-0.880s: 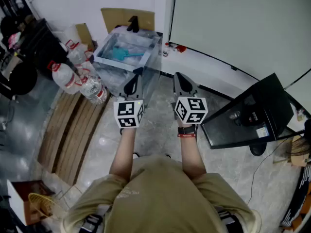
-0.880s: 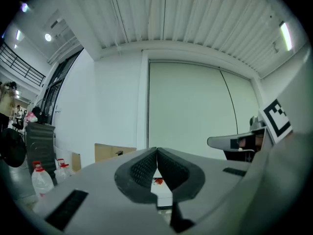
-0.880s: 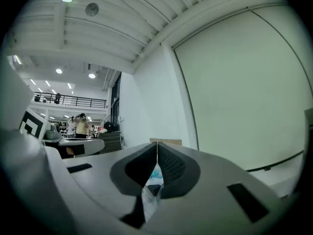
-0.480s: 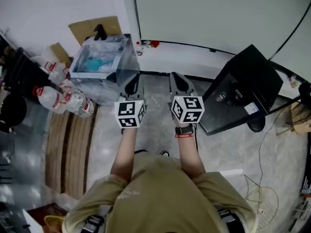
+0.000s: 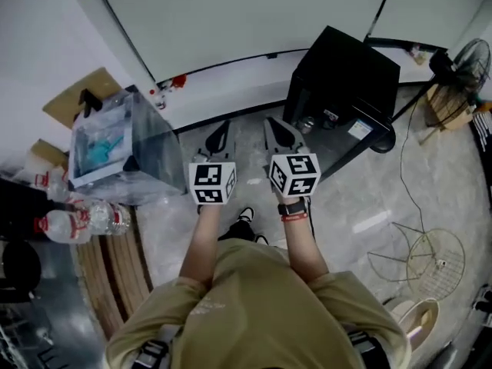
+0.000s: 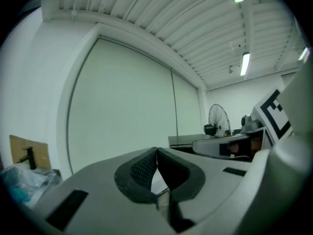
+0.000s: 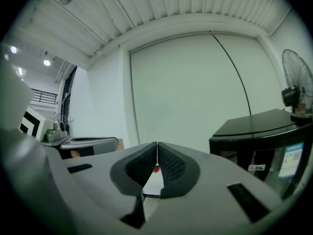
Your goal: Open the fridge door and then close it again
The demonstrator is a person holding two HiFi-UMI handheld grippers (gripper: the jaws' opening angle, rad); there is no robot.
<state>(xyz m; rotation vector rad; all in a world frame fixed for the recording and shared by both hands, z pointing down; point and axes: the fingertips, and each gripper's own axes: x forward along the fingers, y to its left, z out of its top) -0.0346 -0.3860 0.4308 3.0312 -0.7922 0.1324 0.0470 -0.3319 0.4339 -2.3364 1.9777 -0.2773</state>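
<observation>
Both sets of fingers (image 7: 168, 163) are clenched on nothing, left gripper (image 5: 219, 135) and right gripper (image 5: 280, 133) alike, pointing level at the wall. The black fridge (image 5: 346, 75) stands on the floor ahead and to your right, well apart, nearer your right gripper.

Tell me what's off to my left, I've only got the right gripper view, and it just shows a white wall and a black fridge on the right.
Observer: A clear plastic box sits to the left of the left gripper.
Operator: Is that gripper holding anything?
Observer: No, its jaws are together with nothing between them.
Operator: Anything on the floor to my right?
Observer: A round wire grille lies flat on the floor, apart from the fridge.
</observation>
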